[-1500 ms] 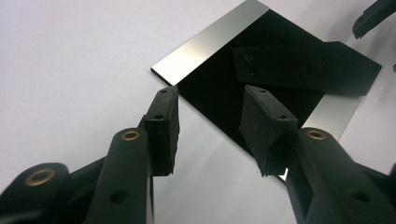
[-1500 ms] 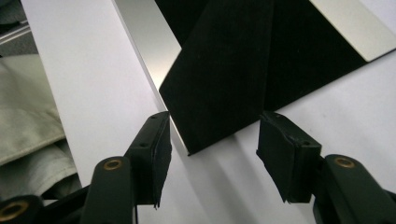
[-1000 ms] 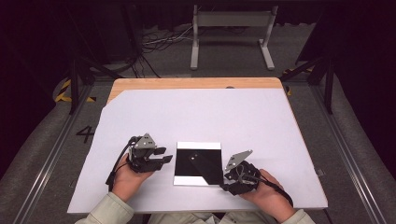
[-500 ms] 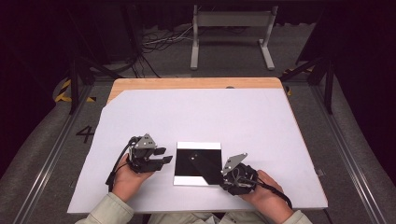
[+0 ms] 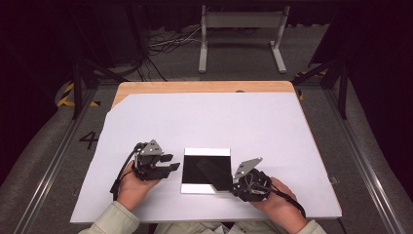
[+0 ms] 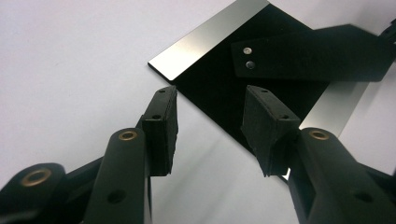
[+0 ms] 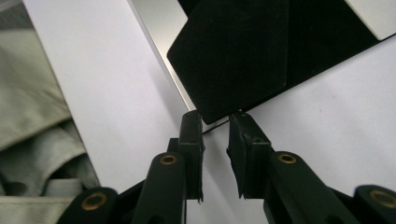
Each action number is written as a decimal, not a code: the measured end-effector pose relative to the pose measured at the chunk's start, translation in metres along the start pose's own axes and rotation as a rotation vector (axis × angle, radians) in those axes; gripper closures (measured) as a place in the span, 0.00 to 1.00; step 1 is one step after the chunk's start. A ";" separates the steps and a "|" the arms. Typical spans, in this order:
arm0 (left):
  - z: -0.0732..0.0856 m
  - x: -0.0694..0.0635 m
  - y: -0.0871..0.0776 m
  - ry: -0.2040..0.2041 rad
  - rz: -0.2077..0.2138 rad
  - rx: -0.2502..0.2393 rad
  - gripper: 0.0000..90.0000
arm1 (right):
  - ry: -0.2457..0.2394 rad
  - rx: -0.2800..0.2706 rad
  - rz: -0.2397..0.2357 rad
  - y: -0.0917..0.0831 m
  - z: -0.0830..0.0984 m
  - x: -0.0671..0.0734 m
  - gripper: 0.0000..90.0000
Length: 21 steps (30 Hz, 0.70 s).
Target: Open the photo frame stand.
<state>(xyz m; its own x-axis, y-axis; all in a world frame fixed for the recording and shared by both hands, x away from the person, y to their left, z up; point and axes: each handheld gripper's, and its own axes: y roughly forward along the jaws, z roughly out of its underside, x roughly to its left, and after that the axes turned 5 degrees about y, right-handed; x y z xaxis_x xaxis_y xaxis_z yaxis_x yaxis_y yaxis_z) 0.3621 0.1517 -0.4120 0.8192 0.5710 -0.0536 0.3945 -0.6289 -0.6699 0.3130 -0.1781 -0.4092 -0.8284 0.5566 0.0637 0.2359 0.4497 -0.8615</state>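
One black flap (image 5: 214, 171) is raised at a slant over the black square plate (image 5: 206, 187), which lies on the white sheet (image 5: 204, 122) near the table's near edge, between both tools. The right gripper (image 5: 233, 181) is positioned at the flap's near-right corner; its jaws have just been closing and stand narrowly apart around that corner, with pad contact not discernible. The left gripper (image 5: 174, 162) is held wide open and empty, just left of the plate.
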 end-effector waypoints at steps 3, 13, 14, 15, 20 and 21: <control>0.000 0.000 0.001 0.006 0.002 0.006 0.62 | 0.006 -0.051 -0.024 -0.009 -0.001 -0.002 0.91; 0.001 -0.002 0.003 -0.001 0.008 0.014 0.62 | -0.004 -0.167 -0.027 -0.026 -0.010 0.000 1.00; 0.001 -0.003 0.003 0.001 0.007 0.015 0.62 | -0.006 -0.175 -0.023 -0.026 -0.011 0.000 1.00; 0.001 -0.003 0.003 0.001 0.007 0.015 0.62 | -0.004 -0.180 -0.023 -0.027 -0.012 0.000 1.00; 0.002 -0.004 0.003 0.002 0.008 0.020 0.61 | -0.012 -0.198 -0.020 -0.030 -0.017 0.000 1.00; 0.002 -0.004 0.003 0.001 0.009 0.018 0.61 | -0.015 -0.206 -0.017 -0.031 -0.019 0.001 1.00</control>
<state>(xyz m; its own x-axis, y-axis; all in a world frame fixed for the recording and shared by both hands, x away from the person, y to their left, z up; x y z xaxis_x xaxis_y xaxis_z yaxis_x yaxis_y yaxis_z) 0.3593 0.1483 -0.4154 0.8233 0.5646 -0.0586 0.3796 -0.6243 -0.6828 0.3150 -0.1783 -0.3726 -0.8402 0.5379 0.0690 0.3193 0.5934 -0.7388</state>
